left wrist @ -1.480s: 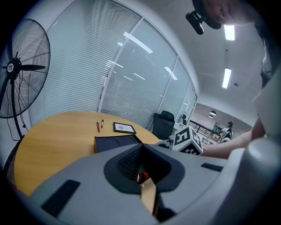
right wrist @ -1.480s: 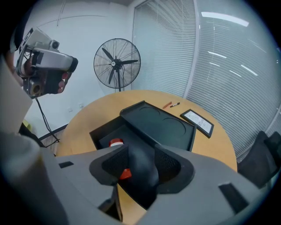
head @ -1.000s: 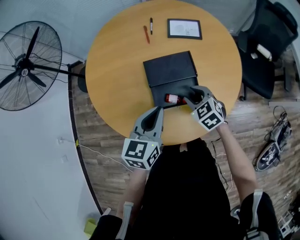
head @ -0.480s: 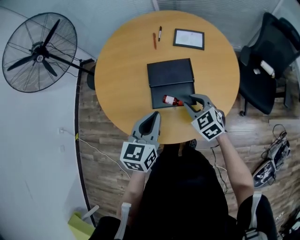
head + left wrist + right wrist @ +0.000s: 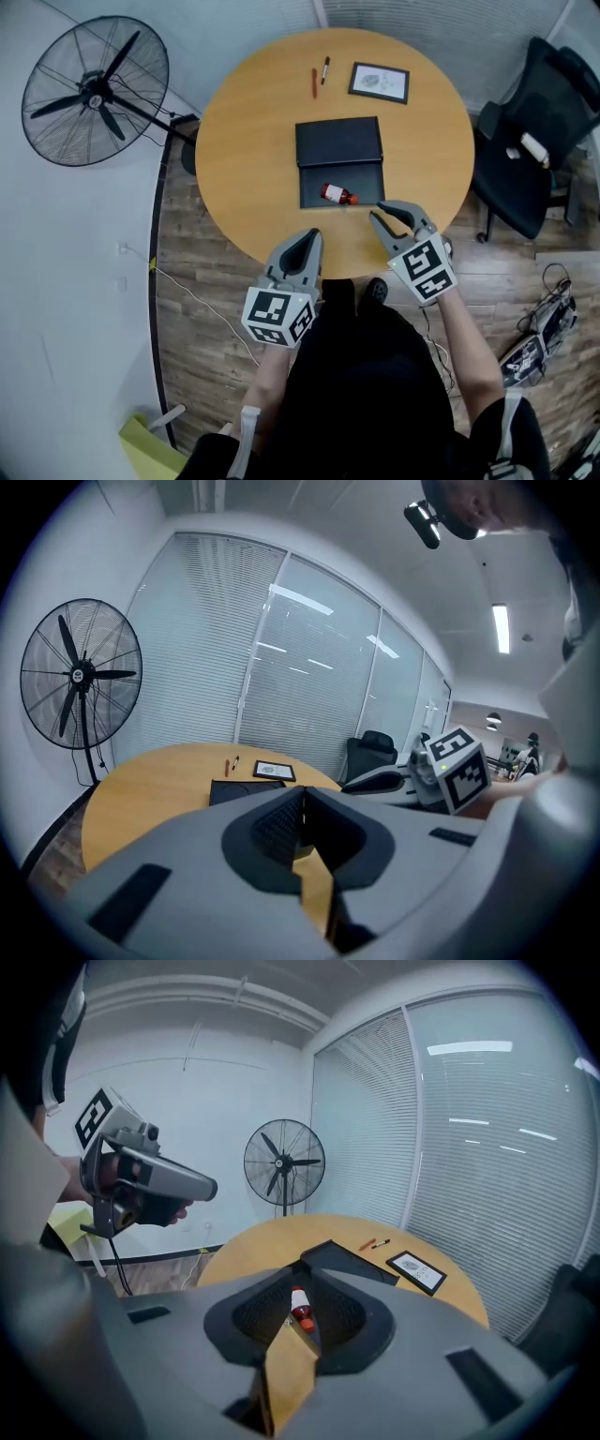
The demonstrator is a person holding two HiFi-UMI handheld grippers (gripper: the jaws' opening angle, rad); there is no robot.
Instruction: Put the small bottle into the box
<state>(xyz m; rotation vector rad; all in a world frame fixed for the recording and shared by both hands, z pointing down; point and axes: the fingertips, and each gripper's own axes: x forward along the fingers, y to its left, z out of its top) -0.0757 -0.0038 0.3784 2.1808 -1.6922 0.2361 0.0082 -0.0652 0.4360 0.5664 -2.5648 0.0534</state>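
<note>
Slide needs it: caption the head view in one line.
Small bottle lying on the near half of an open black box on a round table.

Lighting in the head view is bright, even and diffuse, coming from overhead. Shadows on the table (image 5: 253,141) are faint and soft-edged, and there is no glare off its top. The small bottle (image 5: 337,195) reads sharp. Straight lines bow toward that frame's edges. Both your gripper views are fisheye, with dark vignetted corners and a soft, out-of-focus near foreground. In the left gripper view a ceiling light (image 5: 501,628) burns out white, and light strips reflect off the glass partition (image 5: 309,649). The right gripper view shows similar reflections.
</note>
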